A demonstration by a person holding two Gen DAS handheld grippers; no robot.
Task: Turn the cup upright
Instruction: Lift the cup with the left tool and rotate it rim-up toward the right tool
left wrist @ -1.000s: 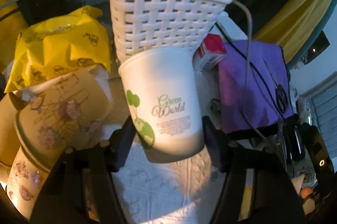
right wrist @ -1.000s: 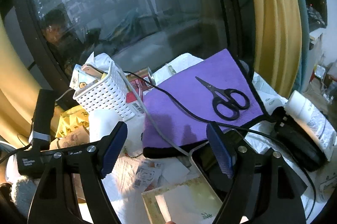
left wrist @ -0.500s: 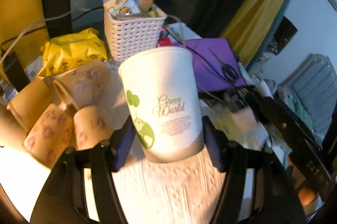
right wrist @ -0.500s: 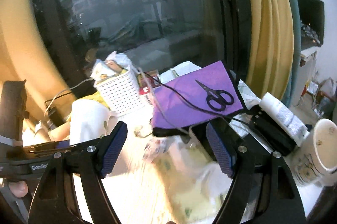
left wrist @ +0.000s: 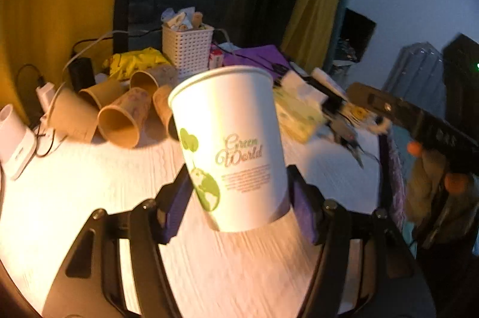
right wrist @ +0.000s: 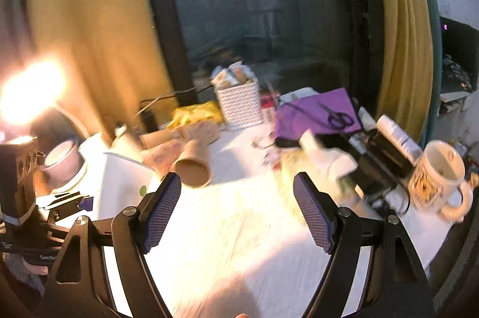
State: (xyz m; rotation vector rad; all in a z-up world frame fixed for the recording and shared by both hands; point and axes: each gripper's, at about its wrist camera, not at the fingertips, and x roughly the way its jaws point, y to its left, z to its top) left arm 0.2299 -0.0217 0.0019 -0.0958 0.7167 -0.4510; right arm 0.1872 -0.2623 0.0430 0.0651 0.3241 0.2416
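A white paper cup (left wrist: 233, 150) printed "Green World" sits between the pads of my left gripper (left wrist: 239, 198), which is shut on it. The cup is held rim up, tilted a little left, above the white table (left wrist: 89, 198). Its white side shows at the left of the right wrist view (right wrist: 119, 186), beside the left gripper's body. My right gripper (right wrist: 236, 213) is open and empty above the table's middle.
Several brown paper cups (left wrist: 122, 120) lie on their sides at the back left, also in the right wrist view (right wrist: 191, 168). A white basket (right wrist: 239, 105), purple cloth with scissors (right wrist: 323, 111), a mug (right wrist: 437, 177) and chargers (left wrist: 18, 138) crowd the back and right.
My left gripper has pulled back and up from the basket with the cup in it. My right gripper has drawn back too, so more of the table shows.
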